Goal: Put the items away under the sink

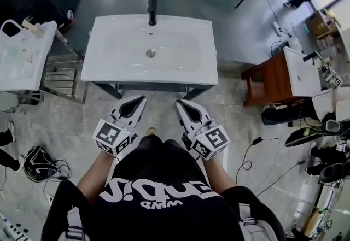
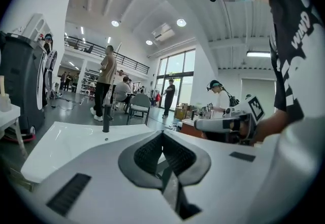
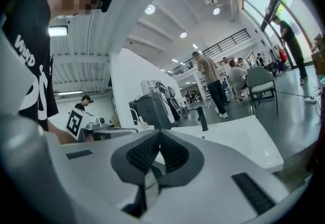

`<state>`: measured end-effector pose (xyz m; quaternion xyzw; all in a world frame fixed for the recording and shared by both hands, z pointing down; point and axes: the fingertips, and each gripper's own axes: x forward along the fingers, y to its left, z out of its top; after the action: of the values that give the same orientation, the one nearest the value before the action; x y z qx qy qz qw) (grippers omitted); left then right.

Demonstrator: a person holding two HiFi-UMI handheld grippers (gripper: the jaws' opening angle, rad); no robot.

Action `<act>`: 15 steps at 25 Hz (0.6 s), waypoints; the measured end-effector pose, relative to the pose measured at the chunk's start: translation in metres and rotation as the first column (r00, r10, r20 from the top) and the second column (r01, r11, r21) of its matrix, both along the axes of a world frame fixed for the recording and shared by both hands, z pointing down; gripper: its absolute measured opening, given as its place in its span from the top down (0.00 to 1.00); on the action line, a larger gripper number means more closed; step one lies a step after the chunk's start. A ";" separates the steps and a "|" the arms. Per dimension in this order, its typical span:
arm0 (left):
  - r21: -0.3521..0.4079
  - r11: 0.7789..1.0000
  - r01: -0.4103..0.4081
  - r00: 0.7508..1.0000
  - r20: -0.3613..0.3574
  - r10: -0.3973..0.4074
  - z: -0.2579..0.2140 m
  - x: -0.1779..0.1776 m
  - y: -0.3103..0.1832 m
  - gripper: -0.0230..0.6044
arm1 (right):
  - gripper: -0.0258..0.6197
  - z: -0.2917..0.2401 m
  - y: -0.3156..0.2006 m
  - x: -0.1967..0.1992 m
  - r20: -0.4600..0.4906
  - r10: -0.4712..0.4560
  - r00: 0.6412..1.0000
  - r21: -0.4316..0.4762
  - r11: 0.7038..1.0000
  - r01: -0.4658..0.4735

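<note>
A white sink basin (image 1: 180, 59) on a dark frame stands in front of me, with a black faucet (image 1: 152, 11) at its far edge and a round drain (image 1: 150, 53) in the middle. Both grippers hover side by side just short of its front edge, pointing at it. My left gripper (image 1: 139, 99) (image 2: 162, 134) has its jaws pressed together with nothing between them. My right gripper (image 1: 180, 104) (image 3: 158, 134) is likewise shut and empty. The faucet (image 2: 106, 118) (image 3: 202, 118) and basin top show beyond each pair of jaws. No loose items appear on or under this sink.
A second white basin (image 1: 24, 57) with small items stands at the left beside a metal rack (image 1: 59, 74). At the right is a wooden stand (image 1: 270, 81) carrying another basin. Cables (image 1: 262, 152) and gear lie on the floor. People stand in the background.
</note>
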<state>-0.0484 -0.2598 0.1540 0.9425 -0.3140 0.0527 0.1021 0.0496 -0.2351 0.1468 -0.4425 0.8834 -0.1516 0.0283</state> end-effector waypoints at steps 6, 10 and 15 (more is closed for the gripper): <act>0.043 0.998 -0.042 0.999 -0.030 0.043 -0.032 0.020 0.003 0.93 | 0.93 -0.017 0.005 0.017 -0.024 0.023 0.999 0.033 0.999 -0.023; 0.060 0.996 -0.072 0.996 -0.051 0.075 -0.050 0.034 0.009 0.93 | 0.93 -0.028 0.008 0.028 -0.064 0.037 0.997 0.058 0.998 -0.033; 0.093 0.990 -0.106 0.992 -0.057 0.112 -0.057 0.053 0.017 0.93 | 0.93 -0.032 0.013 0.039 -0.099 0.030 0.995 0.083 0.996 -0.022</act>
<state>0.0046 -0.2430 0.0970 0.9630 -0.2608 0.0148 0.0662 0.0885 -0.2217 0.1145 -0.4596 0.8833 -0.0924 0.0039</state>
